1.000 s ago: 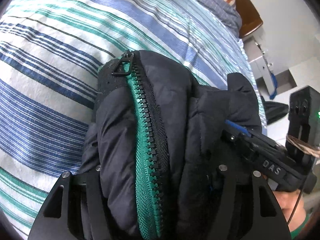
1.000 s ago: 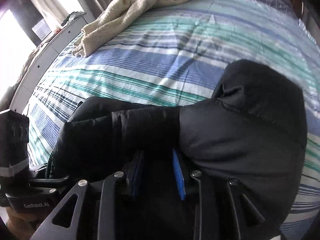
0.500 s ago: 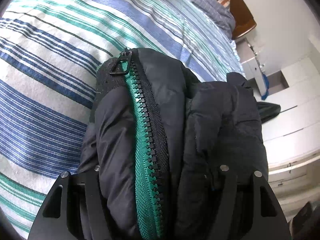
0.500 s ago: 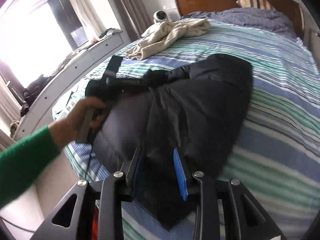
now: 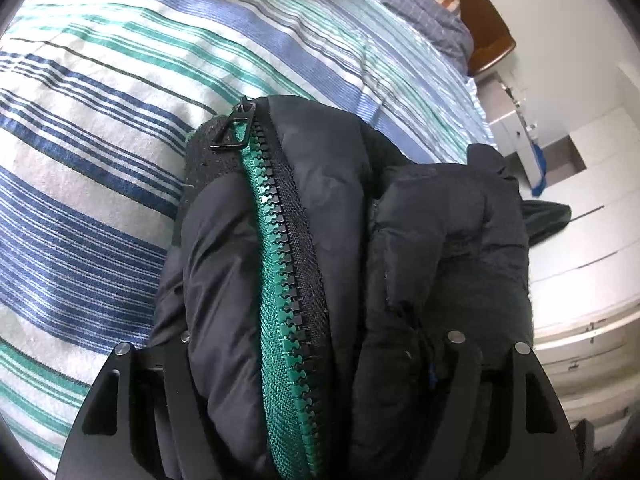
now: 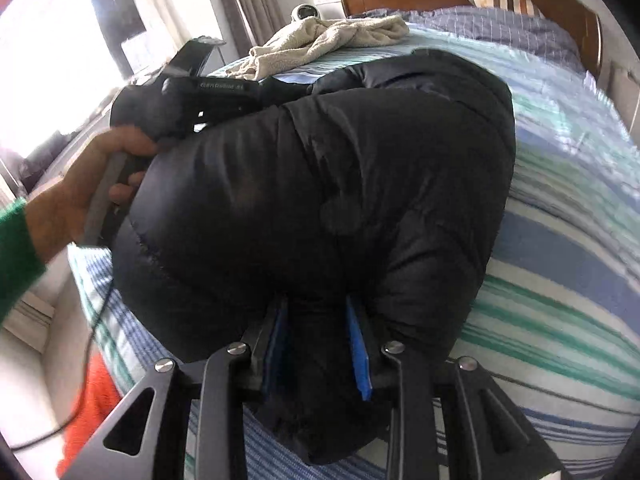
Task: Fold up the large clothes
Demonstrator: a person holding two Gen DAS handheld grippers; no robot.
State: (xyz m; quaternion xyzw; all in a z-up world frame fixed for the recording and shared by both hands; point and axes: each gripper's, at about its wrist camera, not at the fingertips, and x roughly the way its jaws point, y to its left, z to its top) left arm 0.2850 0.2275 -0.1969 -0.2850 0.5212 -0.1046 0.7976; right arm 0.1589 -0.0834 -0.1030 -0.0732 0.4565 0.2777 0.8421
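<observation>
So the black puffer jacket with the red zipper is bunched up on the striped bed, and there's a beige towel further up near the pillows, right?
Nearly right, but the zipper is green, not red, as the left wrist view shows. The rest holds: the black puffer jacket is bunched on the striped bed, and a beige towel lies further up near the pillows.

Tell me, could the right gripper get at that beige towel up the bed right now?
Probably not: the right gripper is clamped on the black jacket, whose bulk lies between it and the beige towel.
</observation>
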